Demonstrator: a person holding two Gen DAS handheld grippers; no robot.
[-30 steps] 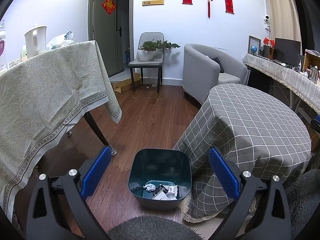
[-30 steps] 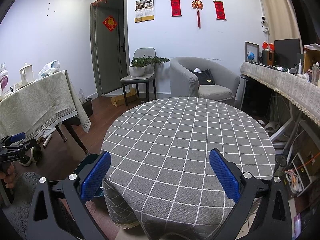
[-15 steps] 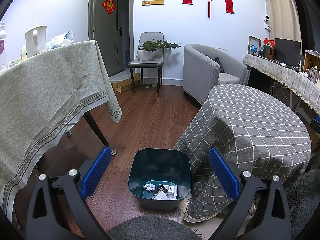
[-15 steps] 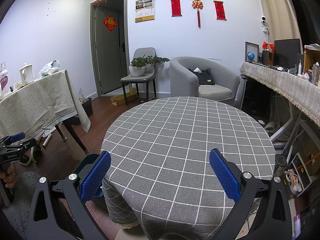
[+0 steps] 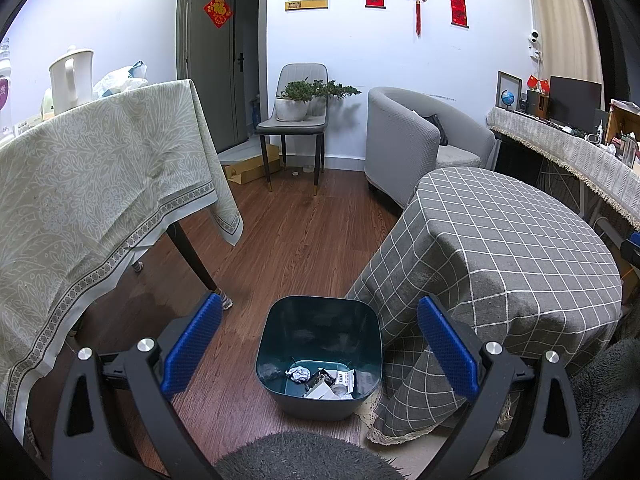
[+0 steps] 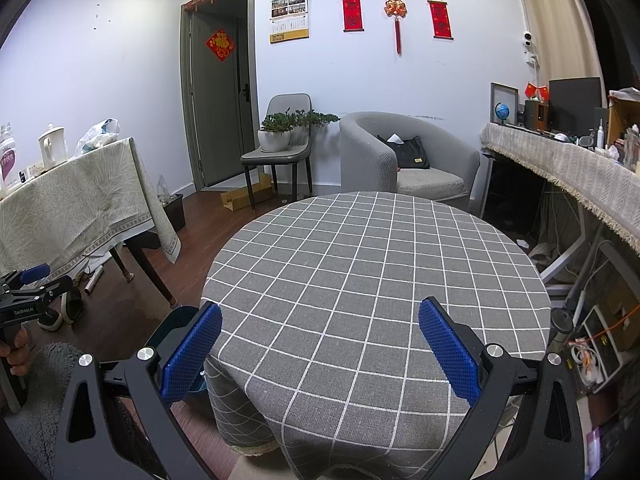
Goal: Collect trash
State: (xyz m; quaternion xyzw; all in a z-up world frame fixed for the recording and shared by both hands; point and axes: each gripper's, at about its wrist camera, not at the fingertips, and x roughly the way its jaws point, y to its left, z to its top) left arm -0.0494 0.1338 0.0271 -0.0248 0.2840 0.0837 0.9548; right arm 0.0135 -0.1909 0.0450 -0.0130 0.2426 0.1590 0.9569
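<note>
A dark teal waste bin [image 5: 320, 320] stands on the wooden floor beside the round table. Crumpled foil and paper scraps [image 5: 320, 382] lie at its bottom. My left gripper [image 5: 318, 344] hangs open above the bin with nothing between its blue pads. In the right wrist view my right gripper [image 6: 320, 354] is open over the near part of the round table's grey checked cloth [image 6: 372, 264], holding nothing. A sliver of the bin [image 6: 176, 324] shows left of that table. The left gripper [image 6: 28, 292] appears at the far left edge, held by a hand.
A table with a pale patterned cloth [image 5: 92, 184] stands on the left with a white kettle [image 5: 72, 80]. Behind are a chair with a potted plant [image 5: 296, 112], a grey armchair [image 5: 416, 144] and a cluttered side counter [image 5: 568, 144]. A shaggy grey rug [image 5: 300, 456] lies near the bin.
</note>
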